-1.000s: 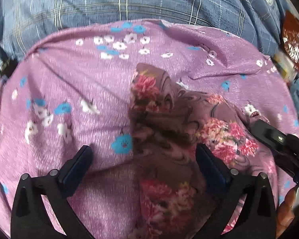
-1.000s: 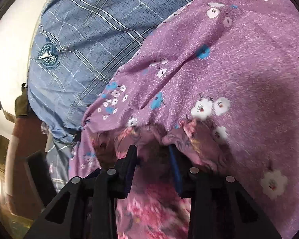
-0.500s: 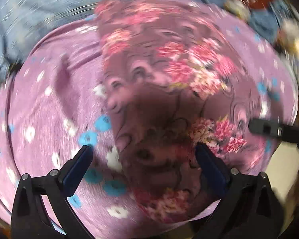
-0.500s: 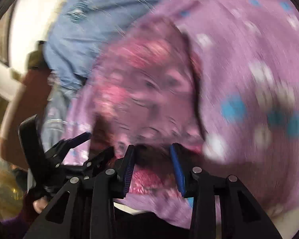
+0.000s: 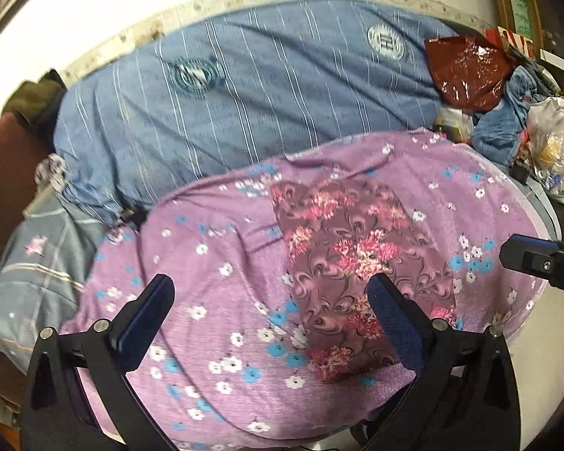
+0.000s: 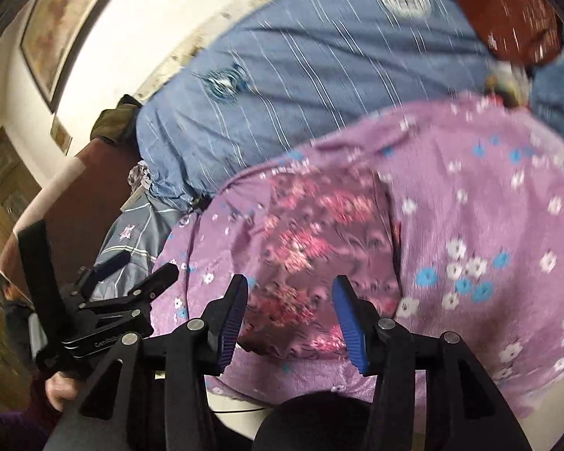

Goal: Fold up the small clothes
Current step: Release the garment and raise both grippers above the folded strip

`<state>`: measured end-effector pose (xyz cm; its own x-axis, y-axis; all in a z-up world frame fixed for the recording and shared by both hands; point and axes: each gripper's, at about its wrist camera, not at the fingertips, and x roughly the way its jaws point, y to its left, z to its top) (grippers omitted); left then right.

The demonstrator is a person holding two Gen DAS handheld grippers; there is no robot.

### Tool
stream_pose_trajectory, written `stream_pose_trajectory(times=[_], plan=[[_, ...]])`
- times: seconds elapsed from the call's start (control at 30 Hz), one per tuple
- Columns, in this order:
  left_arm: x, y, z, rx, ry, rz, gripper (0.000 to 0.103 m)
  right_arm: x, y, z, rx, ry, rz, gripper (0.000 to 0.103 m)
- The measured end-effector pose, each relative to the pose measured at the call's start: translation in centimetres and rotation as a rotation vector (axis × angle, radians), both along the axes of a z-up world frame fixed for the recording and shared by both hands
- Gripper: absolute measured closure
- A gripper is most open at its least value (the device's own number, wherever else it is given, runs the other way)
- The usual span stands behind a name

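A small maroon garment with pink flowers (image 5: 357, 255) lies folded and flat on a purple flowered sheet (image 5: 206, 263). My left gripper (image 5: 269, 304) hovers above its near edge, open wide, with nothing between the fingers. In the right wrist view the same garment (image 6: 312, 233) lies beyond my right gripper (image 6: 291, 315). Its jaws are opening, and the blue pads are clear of the cloth. One finger of the right gripper (image 5: 526, 255) shows at the right edge of the left wrist view. A hand (image 6: 60, 387) holds the left gripper at the lower left.
A blue striped blanket (image 5: 263, 86) is heaped behind the purple sheet, against a white wall. A dark red foil bag (image 5: 466, 67), blue clothes and a clear plastic bag (image 5: 552, 143) crowd the far right. A grey cloth with a star (image 6: 131, 236) lies at the left.
Both grippers have drawn back and risen from the garment, so more of the bed shows. The right jaws, closed on the cloth before, have spread and let it go. The garment now lies flat.
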<state>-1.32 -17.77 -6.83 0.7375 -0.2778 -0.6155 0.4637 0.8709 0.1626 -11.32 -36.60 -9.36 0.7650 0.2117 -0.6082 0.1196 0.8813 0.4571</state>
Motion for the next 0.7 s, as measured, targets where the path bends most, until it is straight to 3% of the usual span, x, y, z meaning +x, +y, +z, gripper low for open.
stream_pose_trajectory(times=[0.37,0.7], plan=[[-2.1,2.3,3.1,-0.044,-0.072,0.045,0.0,-1.8,5.4,4.5,-0.244,-0.103,-0.024,0.048],[-3.0,2.9,3.9,-0.037,-0.112,0.059,0.0,-1.6,7.2,5.3,-0.288,-0.121,-0.007,0.048]])
